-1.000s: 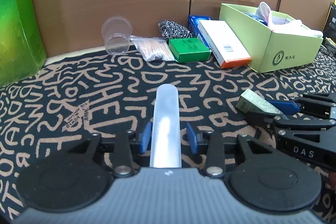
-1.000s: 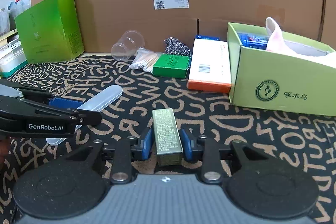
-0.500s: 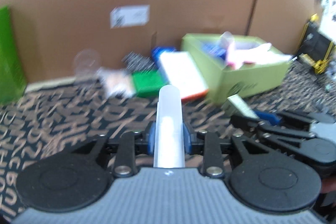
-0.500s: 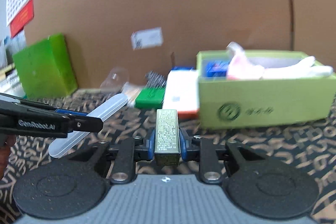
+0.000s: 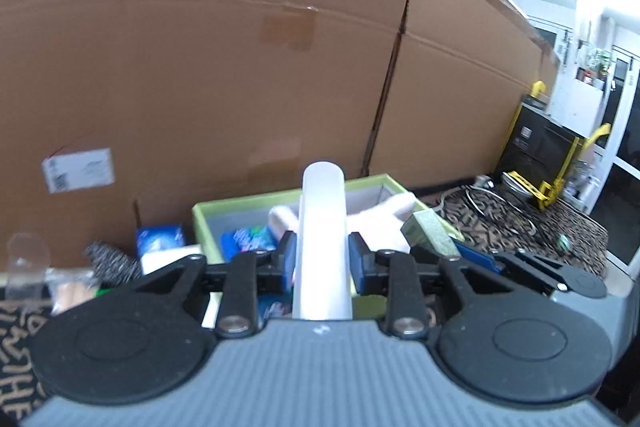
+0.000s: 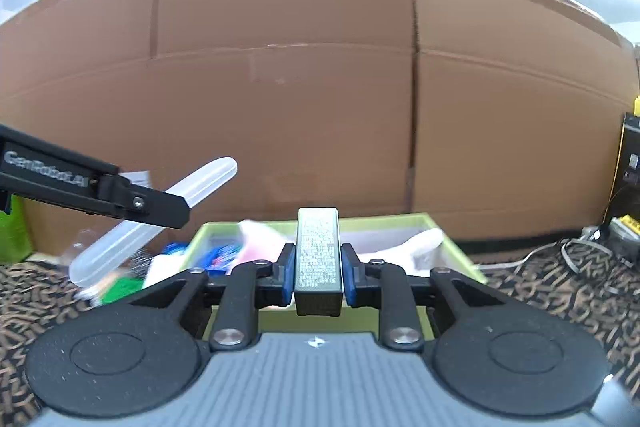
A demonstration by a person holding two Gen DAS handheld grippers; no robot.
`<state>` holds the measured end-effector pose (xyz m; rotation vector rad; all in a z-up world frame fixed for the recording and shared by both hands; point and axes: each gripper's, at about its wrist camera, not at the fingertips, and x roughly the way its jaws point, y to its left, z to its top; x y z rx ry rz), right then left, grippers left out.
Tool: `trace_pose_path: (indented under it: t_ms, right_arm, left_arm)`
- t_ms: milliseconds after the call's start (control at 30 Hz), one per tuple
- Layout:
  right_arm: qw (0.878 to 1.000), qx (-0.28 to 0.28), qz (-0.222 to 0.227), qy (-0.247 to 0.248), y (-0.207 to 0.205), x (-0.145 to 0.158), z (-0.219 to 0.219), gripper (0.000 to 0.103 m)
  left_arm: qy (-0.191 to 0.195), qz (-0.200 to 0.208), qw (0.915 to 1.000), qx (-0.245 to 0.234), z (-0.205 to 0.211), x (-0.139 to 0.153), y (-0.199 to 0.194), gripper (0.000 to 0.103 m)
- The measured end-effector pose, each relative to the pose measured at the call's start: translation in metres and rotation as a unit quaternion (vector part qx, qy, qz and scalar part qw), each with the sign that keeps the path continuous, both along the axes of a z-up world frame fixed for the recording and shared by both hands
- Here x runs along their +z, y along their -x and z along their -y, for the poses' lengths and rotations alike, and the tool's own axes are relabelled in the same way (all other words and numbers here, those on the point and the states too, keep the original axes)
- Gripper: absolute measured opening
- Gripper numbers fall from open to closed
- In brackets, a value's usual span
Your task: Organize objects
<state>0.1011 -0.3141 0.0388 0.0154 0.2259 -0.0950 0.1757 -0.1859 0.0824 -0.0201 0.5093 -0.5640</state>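
My left gripper is shut on a long translucent white plastic case, held in the air and pointing at the light green open box. My right gripper is shut on a small grey-green rectangular box, also lifted, just in front of the same green box. In the right wrist view the left gripper and its case show at the left. In the left wrist view the right gripper's small box shows at the right. The green box holds blue packets and white and pink cloth.
A tall cardboard wall stands behind the box. Left of the box lie a blue pack, a steel scourer, a clear cup and a green carton. Cables and a black and yellow device are at the right on the patterned carpet.
Both grippers have risen off the carpet with their objects and moved toward the green box. The left gripper closed on the white case; the views now tilt up at the cardboard wall.
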Motion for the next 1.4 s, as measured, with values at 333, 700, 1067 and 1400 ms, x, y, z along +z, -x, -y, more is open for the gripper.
trace_pose_path:
  t_ms: [333,700,1067,1400]
  right_arm:
    - [0.999,-0.008,-0.033,0.008,-0.069,-0.027,0.029,0.026]
    - [0.999,-0.012,-0.032,0.032,-0.076,-0.044,0.024,0.073]
    - [1.000,0.000,-0.002,-0.022,-0.025,-0.014,0.014,0.090]
    - [0.995,0.076,-0.026,-0.056,0.017,-0.026,-0.043,0.097]
  left_arm:
    - [-0.002,-0.037,0.9992,0.014,0.053,-0.033,-0.079,0.027]
    - [0.025,0.009,0.9987,0.043,0.033,-0.051,-0.079,0.103]
    - [0.037,0.030,0.9978,0.046,-0.012,-0.018,-0.028,0.103]
    - [0.004,0.016,0.9935,0.113,-0.091,-0.040,0.037,0.103]
